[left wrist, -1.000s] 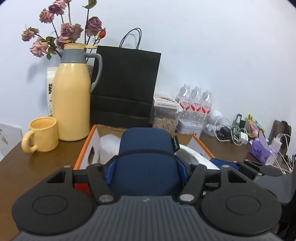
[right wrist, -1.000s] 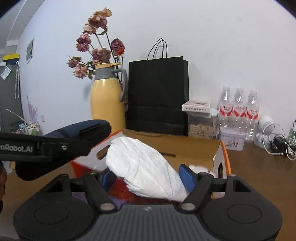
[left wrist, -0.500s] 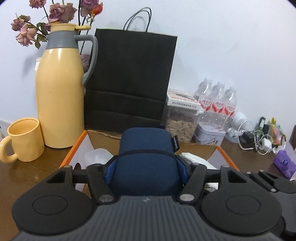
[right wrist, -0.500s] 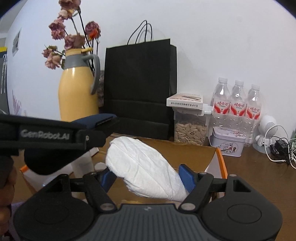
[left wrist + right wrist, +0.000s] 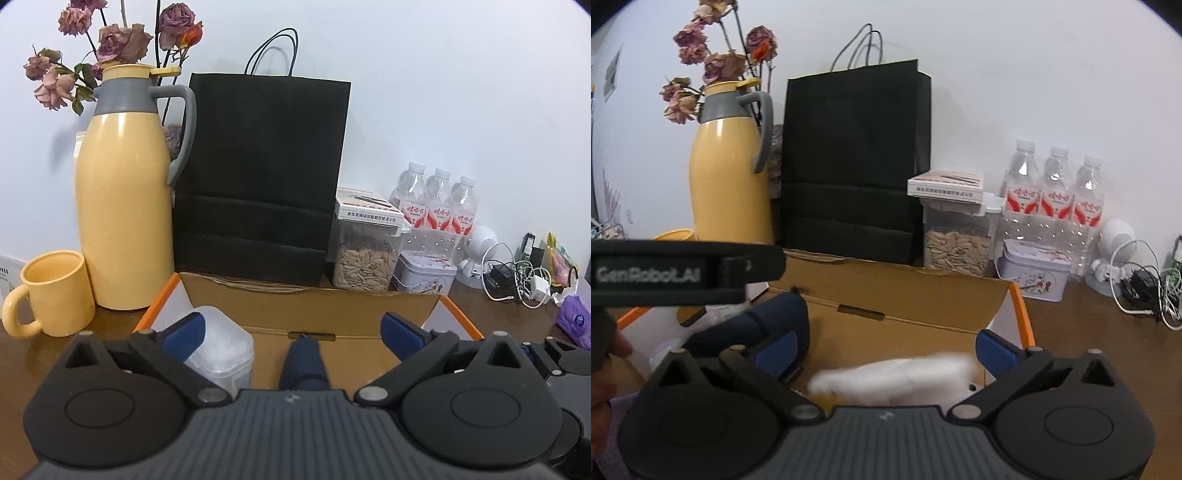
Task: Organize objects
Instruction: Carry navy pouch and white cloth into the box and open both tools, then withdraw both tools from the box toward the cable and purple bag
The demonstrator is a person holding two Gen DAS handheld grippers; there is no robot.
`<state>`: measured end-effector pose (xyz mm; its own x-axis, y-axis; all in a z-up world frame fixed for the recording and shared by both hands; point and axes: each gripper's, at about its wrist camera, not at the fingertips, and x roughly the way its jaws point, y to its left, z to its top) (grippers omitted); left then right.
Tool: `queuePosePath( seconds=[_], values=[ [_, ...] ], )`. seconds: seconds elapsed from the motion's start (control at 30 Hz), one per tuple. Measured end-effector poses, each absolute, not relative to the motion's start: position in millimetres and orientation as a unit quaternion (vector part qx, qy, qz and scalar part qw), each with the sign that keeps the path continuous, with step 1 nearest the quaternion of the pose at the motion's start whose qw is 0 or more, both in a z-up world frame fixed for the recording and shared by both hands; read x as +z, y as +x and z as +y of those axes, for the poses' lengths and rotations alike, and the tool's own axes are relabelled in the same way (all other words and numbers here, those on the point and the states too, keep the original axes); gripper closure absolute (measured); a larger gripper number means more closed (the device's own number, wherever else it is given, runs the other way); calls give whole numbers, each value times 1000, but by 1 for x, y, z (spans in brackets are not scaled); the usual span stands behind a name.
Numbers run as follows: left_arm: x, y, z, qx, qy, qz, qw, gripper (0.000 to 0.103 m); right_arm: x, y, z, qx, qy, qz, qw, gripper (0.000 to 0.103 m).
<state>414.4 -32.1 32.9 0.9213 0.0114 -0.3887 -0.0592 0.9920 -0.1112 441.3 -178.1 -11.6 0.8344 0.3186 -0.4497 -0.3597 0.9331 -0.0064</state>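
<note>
White wall behind a crowded brown counter (image 5: 33, 354). Both claws have just sprung wide apart over the open cardboard box (image 5: 314, 306): left claw (image 5: 291, 332) has let go of the navy pouch (image 5: 303, 365), now lying low between its jaws; right claw (image 5: 886, 350) has dropped the white tissue pack (image 5: 897, 376), blurred, inside the box. Risk: pulling back could snag the box's orange rim or the clear plastic tub (image 5: 225, 347). The two claws sit close together; free room is upward only.
</note>
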Motion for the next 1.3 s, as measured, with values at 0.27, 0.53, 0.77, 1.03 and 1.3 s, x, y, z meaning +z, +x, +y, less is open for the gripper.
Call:
queuePosePath(
  seconds=[0.27, 0.53, 0.77, 1.03, 1.3],
  values=[
    [37, 413, -29, 22, -71, 199, 977, 0, -11, 438, -180, 177, -46, 226, 957, 0],
    [53, 390, -29, 5, -77, 177, 981, 0, 0, 422, -183, 174, -47, 204, 962, 0],
    [69, 354, -24, -16, -71, 149, 986, 0, 11, 395, -182, 182, -55, 185, 964, 0],
    [77, 309, -15, -19, -65, 134, 989, 0, 14, 349, -182, 187, -49, 182, 964, 0],
    [69, 263, 4, -9, -59, 148, 987, 0, 10, 292, -186, 196, -48, 186, 962, 0]
  ],
)
